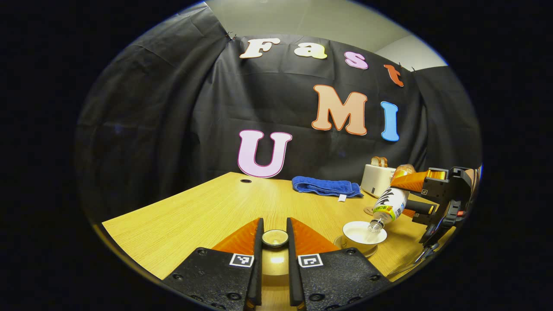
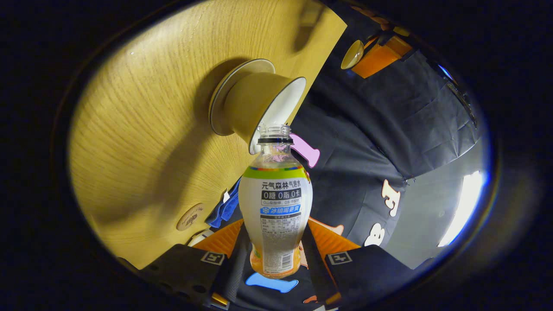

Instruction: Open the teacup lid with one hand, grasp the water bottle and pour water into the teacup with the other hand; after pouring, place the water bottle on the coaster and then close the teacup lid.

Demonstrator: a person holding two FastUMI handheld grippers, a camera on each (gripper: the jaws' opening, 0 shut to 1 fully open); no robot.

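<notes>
- White-labelled clear plastic water bottle (image 2: 275,211): lower sides covered by the right gripper's (image 2: 276,255) fingers in the right gripper view; water level and any stream at the mouth too faint to tell.
- Tan teacup with white interior (image 1: 364,235): contents cannot be made out in the left gripper view; near wall partly behind the left gripper's finger (image 1: 309,237).
- Small round wooden coaster (image 1: 368,210): mostly hidden behind the bottle.
- Round tan teacup lid (image 1: 275,238): lower part hidden between the left gripper's (image 1: 275,242) fingers.
</notes>
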